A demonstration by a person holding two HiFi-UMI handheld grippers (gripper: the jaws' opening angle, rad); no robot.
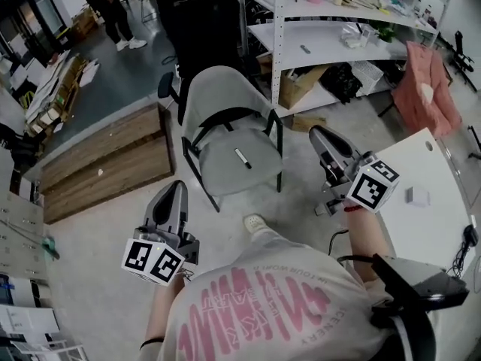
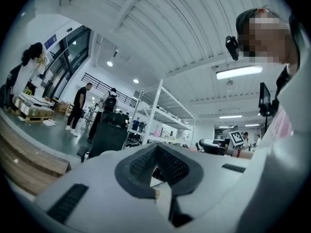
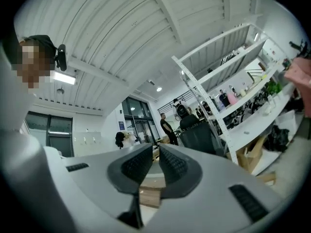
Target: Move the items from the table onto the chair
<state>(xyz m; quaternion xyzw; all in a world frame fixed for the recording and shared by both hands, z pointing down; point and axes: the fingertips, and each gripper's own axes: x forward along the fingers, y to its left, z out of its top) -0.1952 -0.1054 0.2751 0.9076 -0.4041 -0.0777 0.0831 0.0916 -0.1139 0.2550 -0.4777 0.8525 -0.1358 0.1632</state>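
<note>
A grey chair (image 1: 225, 138) stands on the floor ahead of me, with a small white and black marker (image 1: 243, 158) lying on its seat. The white table (image 1: 432, 235) is at the right, and a small grey block (image 1: 418, 195) rests on it. My left gripper (image 1: 176, 192) hovers low at the left, short of the chair, its jaws together and empty (image 2: 155, 152). My right gripper (image 1: 319, 134) is raised just right of the chair and points level. Its jaws stand almost together with nothing between them (image 3: 156, 152).
White shelving (image 1: 316, 36) full of goods rises behind the chair, with a black office chair (image 1: 188, 28) to its left. A low wooden platform (image 1: 105, 160) lies at the left. A pink garment (image 1: 428, 89) hangs at the right. A person (image 1: 105, 6) stands far back.
</note>
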